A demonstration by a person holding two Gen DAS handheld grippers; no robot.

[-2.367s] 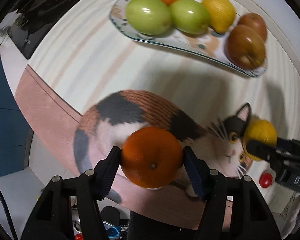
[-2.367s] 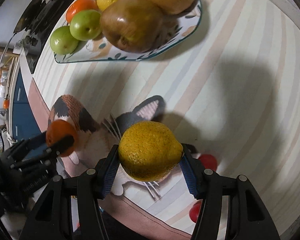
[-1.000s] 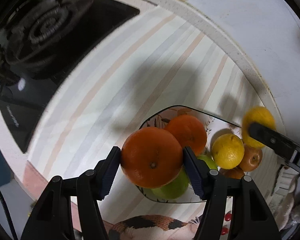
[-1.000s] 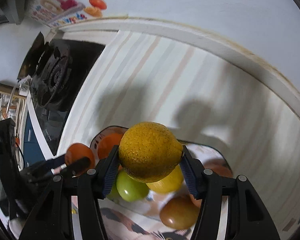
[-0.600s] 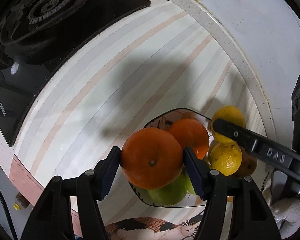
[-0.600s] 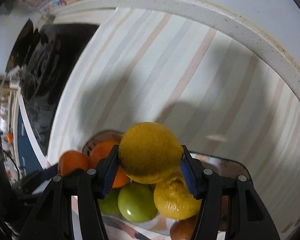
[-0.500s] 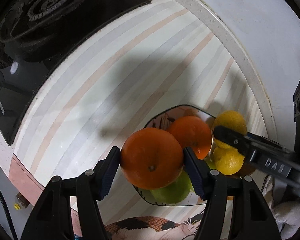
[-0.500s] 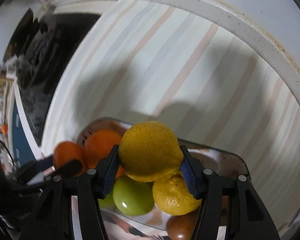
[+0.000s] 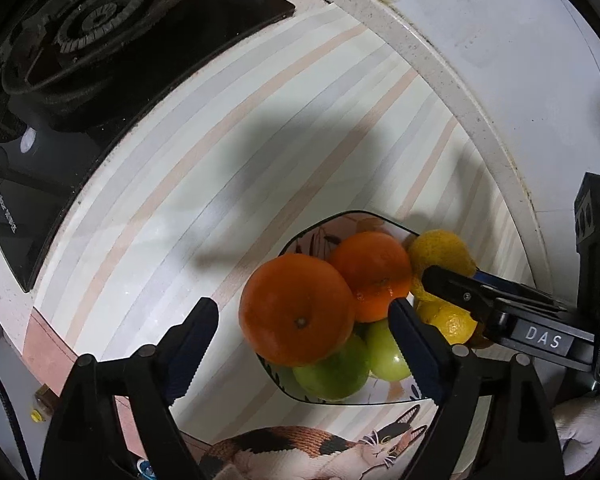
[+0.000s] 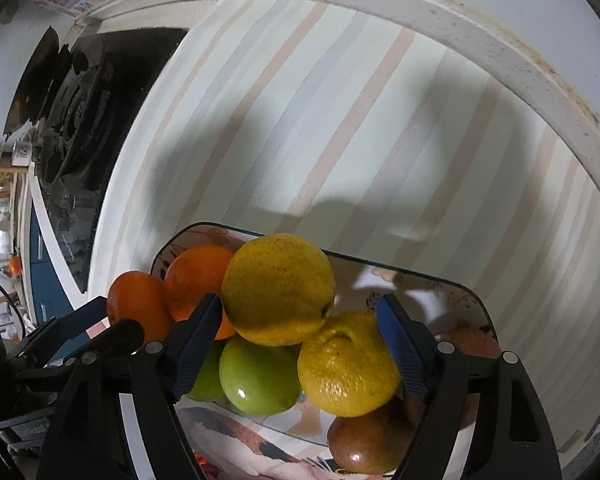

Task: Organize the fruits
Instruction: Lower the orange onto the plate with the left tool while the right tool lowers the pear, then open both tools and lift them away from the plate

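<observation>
Our left claw is opening, its pads now clear on both sides of the orange, which sits on top of the green fruit at the near end of the plate. Our right claw is opening too; the lemon between its pads rests on the pile, its left side just beside the left pad, above a second lemon. The plate stands on the striped mat beside the stove.
</observation>
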